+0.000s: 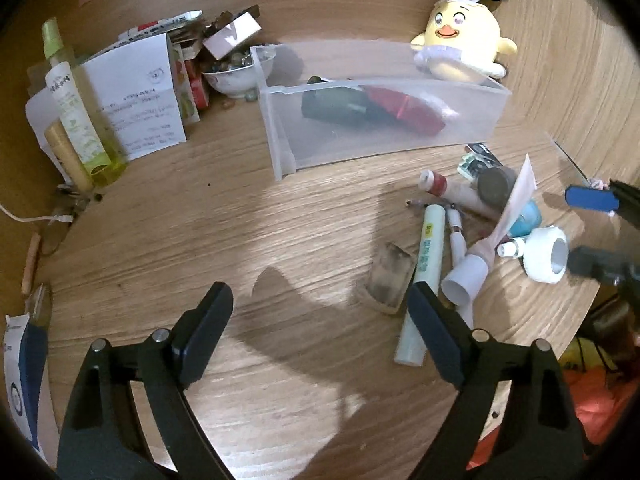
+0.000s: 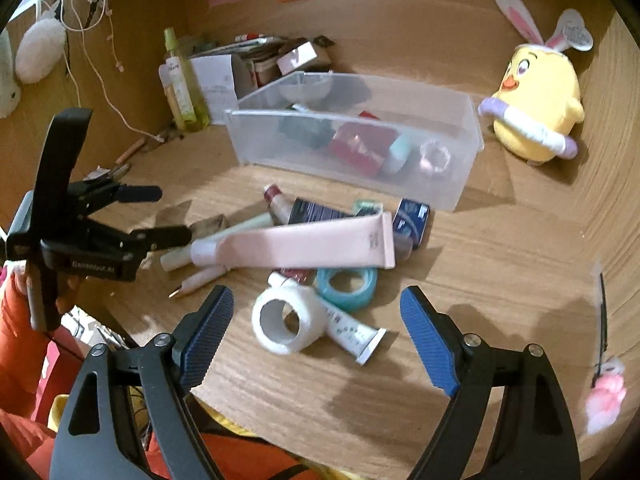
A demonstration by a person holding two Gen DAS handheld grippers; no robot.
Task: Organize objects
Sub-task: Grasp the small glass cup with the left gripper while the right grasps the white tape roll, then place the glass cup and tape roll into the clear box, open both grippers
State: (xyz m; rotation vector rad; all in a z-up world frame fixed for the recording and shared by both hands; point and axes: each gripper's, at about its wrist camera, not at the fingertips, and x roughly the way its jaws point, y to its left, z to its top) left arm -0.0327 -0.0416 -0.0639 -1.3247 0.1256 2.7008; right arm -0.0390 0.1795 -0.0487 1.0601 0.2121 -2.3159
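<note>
A heap of small toiletries lies on the wooden desk in front of a clear plastic bin (image 2: 440, 188) (image 1: 340, 144). The heap holds a long pink tube (image 2: 296, 246), a white tape roll (image 2: 280, 320) (image 1: 546, 256), a teal tape roll (image 2: 348, 282), a small white tube (image 2: 352, 332) and a pale green tube (image 1: 426, 264). My right gripper (image 2: 316, 300) hovers open over the white roll, apart from it. My left gripper (image 1: 320, 296) (image 2: 172, 214) is open and empty at the heap's left end, beside a small clear block (image 1: 386, 280). The bin holds a dark bottle, a red box and other small items.
A yellow plush chick (image 2: 536, 108) sits right of the bin. A green spray bottle (image 1: 80, 120), papers and a bowl of marbles (image 1: 236, 74) crowd the back left corner. A pink paw pen (image 2: 604, 392) lies far right. The desk's rounded front edge runs below both grippers.
</note>
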